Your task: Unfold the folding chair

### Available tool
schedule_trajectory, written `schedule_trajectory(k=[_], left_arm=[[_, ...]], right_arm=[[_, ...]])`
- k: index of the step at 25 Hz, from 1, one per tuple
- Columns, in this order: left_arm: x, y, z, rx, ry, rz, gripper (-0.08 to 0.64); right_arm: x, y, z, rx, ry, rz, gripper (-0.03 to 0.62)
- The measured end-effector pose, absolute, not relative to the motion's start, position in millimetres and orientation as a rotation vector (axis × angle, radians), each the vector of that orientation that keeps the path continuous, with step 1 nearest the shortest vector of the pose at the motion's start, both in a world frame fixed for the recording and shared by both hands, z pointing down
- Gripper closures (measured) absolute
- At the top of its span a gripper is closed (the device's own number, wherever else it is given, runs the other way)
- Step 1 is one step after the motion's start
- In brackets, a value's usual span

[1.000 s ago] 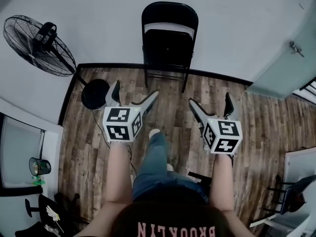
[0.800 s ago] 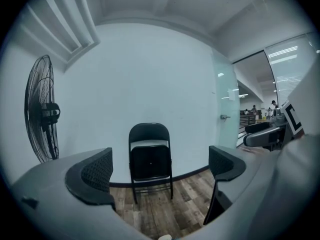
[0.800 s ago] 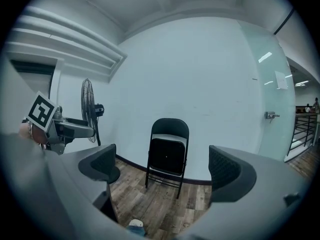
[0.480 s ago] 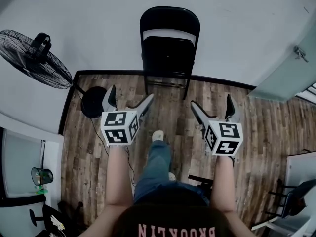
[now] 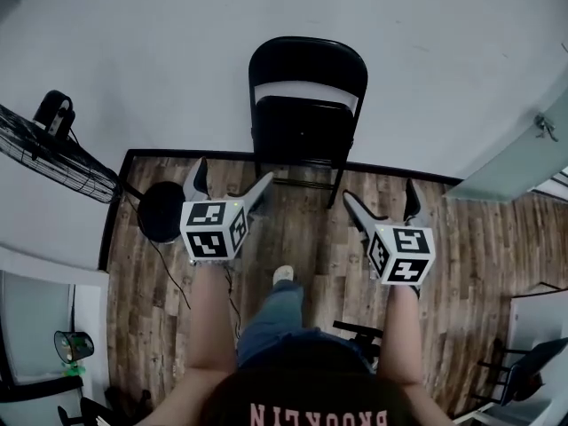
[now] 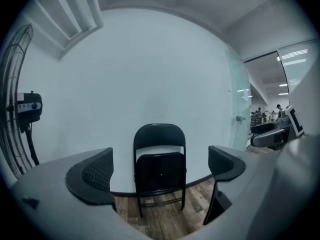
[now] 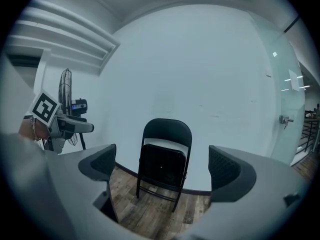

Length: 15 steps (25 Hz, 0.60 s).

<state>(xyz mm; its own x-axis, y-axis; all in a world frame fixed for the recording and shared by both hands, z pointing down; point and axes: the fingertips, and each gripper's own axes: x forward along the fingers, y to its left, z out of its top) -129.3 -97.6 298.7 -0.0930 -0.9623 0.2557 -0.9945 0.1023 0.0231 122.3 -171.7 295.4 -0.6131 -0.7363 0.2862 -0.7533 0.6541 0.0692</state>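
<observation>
Since a second ago the chair (image 5: 306, 105) has grown nearer in the head view and the fan (image 5: 53, 153) has slid off toward the left edge, so I read this as me still walking in. That chair stands folded, seat tipped up flat against its back, leaning on the wall straight ahead and well apart from both tools. I have the left gripper (image 5: 232, 174) and the right gripper (image 5: 380, 192) level with each other short of the chair, each with jaws spread wide and nothing between them; the chair is only framed far off in both gaps. To do this well, I judge I should close in squarely, pinch the top of the back with one gripper, then pull the seat's front edge down with the other, watching that the legs don't skid on the wood floor (image 5: 302, 238). Count: one chair, one fan left of it, two grippers.
</observation>
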Motion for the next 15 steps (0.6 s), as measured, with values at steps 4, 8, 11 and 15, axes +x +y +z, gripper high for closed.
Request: schedule_trajectory(k=[4, 8, 11, 15], left_arm=[[-169, -148, 294, 1.965, -2.156, 0.221, -0.009], [-202, -196, 299, 1.972, -2.120, 0.231, -0.009], [-224, -224, 303, 1.975, -2.107, 0.230, -0.009], [-246, -250, 311, 1.974, -2.091, 0.230, -0.009]], right_arm=[[87, -221, 290, 1.213, -2.568, 0.082, 0.034], [55, -265, 295, 1.230, -2.537, 0.105, 0.034], [37, -291, 300, 1.258, -2.516, 0.121, 0.034], [19, -313, 312, 1.274, -2.489, 0.152, 0.035]])
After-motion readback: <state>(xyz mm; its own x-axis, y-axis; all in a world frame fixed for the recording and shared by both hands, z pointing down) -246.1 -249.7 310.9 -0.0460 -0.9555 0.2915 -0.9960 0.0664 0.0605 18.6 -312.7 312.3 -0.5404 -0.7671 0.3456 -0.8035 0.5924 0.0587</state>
